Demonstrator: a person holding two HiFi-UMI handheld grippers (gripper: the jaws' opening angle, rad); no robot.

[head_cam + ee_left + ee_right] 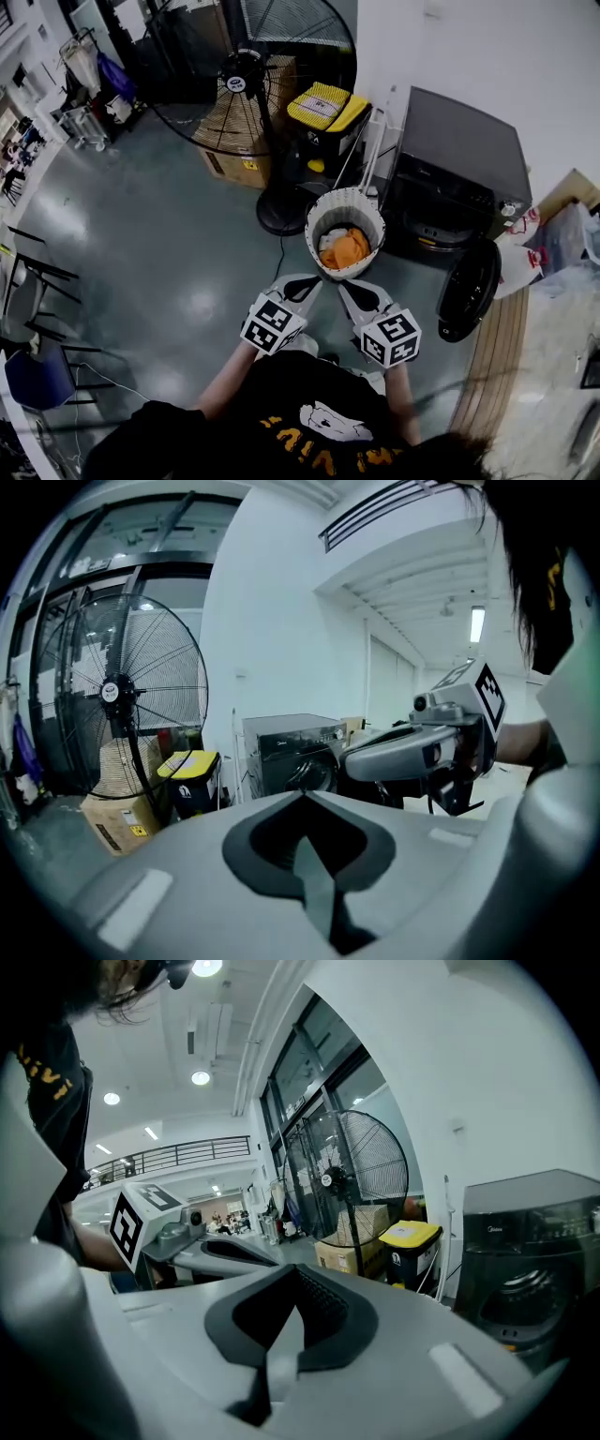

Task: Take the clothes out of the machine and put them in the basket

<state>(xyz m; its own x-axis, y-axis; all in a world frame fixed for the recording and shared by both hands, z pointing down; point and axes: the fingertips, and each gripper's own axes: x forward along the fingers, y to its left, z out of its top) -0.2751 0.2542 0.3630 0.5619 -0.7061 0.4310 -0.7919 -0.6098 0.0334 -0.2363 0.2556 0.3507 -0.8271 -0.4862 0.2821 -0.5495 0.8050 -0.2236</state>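
In the head view a white laundry basket (375, 212) stands on the floor with orange and pale clothes (345, 249) inside. Just behind it to the right is the black washing machine (464, 150), its round door (467, 291) swung open. My left gripper (313, 280) and right gripper (346, 287) hover side by side at the basket's near rim, tips close together. The left gripper (302, 795) has its jaws shut with nothing between them. The jaws of the right gripper (298, 1270) are also shut and empty. The drum's inside is hidden.
A big pedestal fan (248, 75) stands behind the basket, beside a cardboard box (234, 159) and a yellow-lidded bin (328, 108). Chairs (37, 375) line the left side. Plastic bags (553, 239) lie to the right of the machine on a wooden strip.
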